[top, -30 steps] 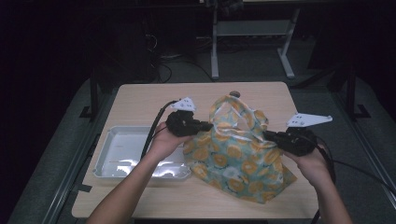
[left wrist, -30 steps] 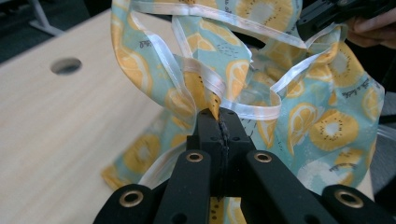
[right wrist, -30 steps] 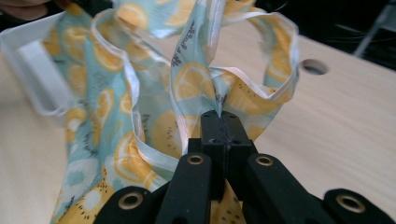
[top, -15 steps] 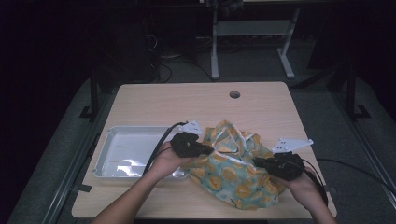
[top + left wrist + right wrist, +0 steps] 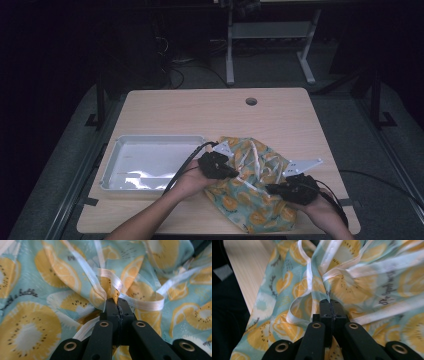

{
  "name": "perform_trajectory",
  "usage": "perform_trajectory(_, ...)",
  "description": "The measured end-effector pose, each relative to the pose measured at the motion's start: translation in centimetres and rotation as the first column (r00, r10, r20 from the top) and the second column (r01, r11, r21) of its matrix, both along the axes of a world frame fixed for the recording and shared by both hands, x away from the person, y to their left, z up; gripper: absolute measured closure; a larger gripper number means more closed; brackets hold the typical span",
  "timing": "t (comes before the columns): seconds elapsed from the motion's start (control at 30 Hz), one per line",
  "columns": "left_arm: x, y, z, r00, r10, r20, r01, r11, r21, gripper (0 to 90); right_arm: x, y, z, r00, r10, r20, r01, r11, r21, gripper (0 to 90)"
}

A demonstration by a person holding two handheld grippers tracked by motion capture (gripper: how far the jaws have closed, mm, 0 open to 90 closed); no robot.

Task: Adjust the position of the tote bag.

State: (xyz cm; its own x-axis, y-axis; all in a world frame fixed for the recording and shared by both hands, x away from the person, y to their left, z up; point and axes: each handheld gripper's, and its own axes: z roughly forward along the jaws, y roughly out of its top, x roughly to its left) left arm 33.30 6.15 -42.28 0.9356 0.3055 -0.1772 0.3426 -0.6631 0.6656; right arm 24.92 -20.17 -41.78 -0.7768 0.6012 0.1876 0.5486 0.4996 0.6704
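tray (image 5: 150,162): white, table's left | table (image 5: 200,110): light wood | hole (image 5: 251,101): far edge

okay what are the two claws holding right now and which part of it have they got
Both hold the fruit-print cloth bag. The left claw pinches its fabric by the white ribbon trim; the right claw pinches a gathered fold at its trimmed edge.

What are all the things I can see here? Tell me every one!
Fruit-print bag: one, teal with yellow slices and white ribbon trim, crumpled on the table's near right.
Tray: one, white, table's near left.
Table: one, light wood, round hole near the far edge.
Metal frame: one, grey, floor behind the table.
Left gripper: one, black, shut on the bag's fabric.
Right gripper: one, black, shut on the bag's fabric.
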Motion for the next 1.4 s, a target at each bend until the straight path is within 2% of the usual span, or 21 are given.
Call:
perform_trajectory(0.03,0.0,0.0,0.0,1.0000,-0.001,0.000,0.001,1.0000,0.003,89.8,0.0,0.1,-0.1,0.9999,0.001,-0.016,-0.001,1.000,0.008,89.8)
perform_trajectory(0.2,-0.1,-0.1,-0.2,1.0000,-0.001,-0.007,0.001,0.9999,0.014,89.8,0.0,0.3,-0.4,0.9997,0.015,-0.020,-0.015,1.000,-0.015,89.8)
perform_trajectory(0.27,-0.2,-0.2,-0.4,1.0000,-0.005,-0.005,0.005,0.9998,0.020,89.8,0.0,0.5,-0.4,0.9998,0.018,-0.010,-0.019,0.999,-0.051,89.9)
perform_trajectory(0.3,-0.2,-0.3,-0.5,1.0000,-0.002,-0.007,0.002,0.9999,0.013,89.8,0.3,0.5,-0.7,0.9999,0.005,0.010,-0.004,0.995,-0.100,89.9)
perform_trajectory(0.37,0.0,-0.5,-0.5,0.9999,-0.011,0.002,0.011,0.9997,0.023,89.8,0.8,0.2,-1.0,0.9999,-0.012,0.009,0.013,0.993,-0.114,89.8)
perform_trajectory(0.5,0.4,-0.9,-0.6,0.9999,0.000,0.011,0.000,0.9997,0.024,89.8,1.8,-0.5,-1.2,0.9988,-0.047,0.015,0.048,0.992,-0.119,89.9)
perform_trajectory(0.53,0.6,-1.1,-0.6,0.9997,0.005,0.023,-0.005,0.9994,0.034,89.8,2.8,-1.0,-1.1,0.9970,-0.070,0.033,0.073,0.989,-0.129,89.8)
perform_trajectory(0.57,1.3,-1.5,-0.8,0.9994,0.025,0.024,-0.026,0.9992,0.030,89.7,3.3,-1.3,-1.1,0.9956,-0.085,0.039,0.090,0.988,-0.128,89.8)
perform_trajectory(0.7,2.6,-1.9,-1.0,0.9980,0.054,0.033,-0.055,0.9978,0.037,89.8,5.1,-2.1,-1.2,0.9917,-0.113,0.061,0.120,0.984,-0.129,89.8)
perform_trajectory(0.73,3.6,-2.0,-1.1,0.9966,0.076,0.030,-0.077,0.9970,0.014,89.7,6.3,-2.6,-1.3,0.9886,-0.130,0.076,0.139,0.982,-0.125,89.8)
perform_trajectory(0.77,3.8,-2.0,-1.0,0.9956,0.090,0.025,-0.090,0.9959,0.000,89.7,6.7,-2.8,-1.3,0.9866,-0.142,0.080,0.151,0.982,-0.118,89.8)
perform_trajectory(0.8,3.8,-2.0,-1.0,0.9956,0.090,0.025,-0.090,0.9959,0.000,89.7,7.0,-3.1,-1.3,0.9852,-0.149,0.085,0.158,0.982,-0.104,89.8)
perform_trajectory(0.87,4.0,-1.6,-0.6,0.9944,0.105,0.015,-0.104,0.9938,-0.039,89.7,7.0,-3.4,-1.2,0.9841,-0.154,0.089,0.161,0.983,-0.085,89.8)
perform_trajectory(0.97,3.4,-0.8,0.5,0.9941,0.102,0.035,-0.100,0.9924,-0.072,89.3,5.8,-4.0,-0.2,0.9816,-0.147,0.121,0.153,0.988,-0.038,89.7)
perform_trajectory(1.0,2.9,-0.1,1.2,0.9941,0.099,0.045,-0.094,0.9915,-0.090,89.2,5.5,-4.1,0.1,0.9817,-0.137,0.133,0.142,0.989,-0.030,89.7)
perform_trajectory(1.2,1.3,1.9,2.5,0.9934,0.097,0.062,-0.088,0.9876,-0.130,89.1,3.6,-4.3,1.4,0.9800,-0.133,0.148,0.128,0.991,0.039,89.4)
perform_trajectory(1.27,0.6,2.7,2.9,0.9935,0.095,0.064,-0.085,0.9861,-0.143,89.1,2.7,-4.1,1.7,0.9793,-0.126,0.159,0.119,0.992,0.048,89.4)
perform_trajectory(1.3,0.3,3.1,3.0,0.9942,0.089,0.061,-0.079,0.9857,-0.149,88.8,1.7,-3.8,1.9,0.9801,-0.115,0.162,0.108,0.993,0.048,89.3)
perform_trajectory(1.33,-0.1,3.4,3.1,0.9950,0.083,0.055,-0.074,0.9857,-0.151,88.8,1.7,-3.8,1.9,0.9801,-0.115,0.162,0.108,0.993,0.048,89.3)
perform_trajectory(1.4,-1.0,3.9,3.0,0.9967,0.066,0.047,-0.058,0.9862,-0.155,88.5,0.7,-3.5,1.7,0.9820,-0.101,0.159,0.094,0.994,0.051,89.0)
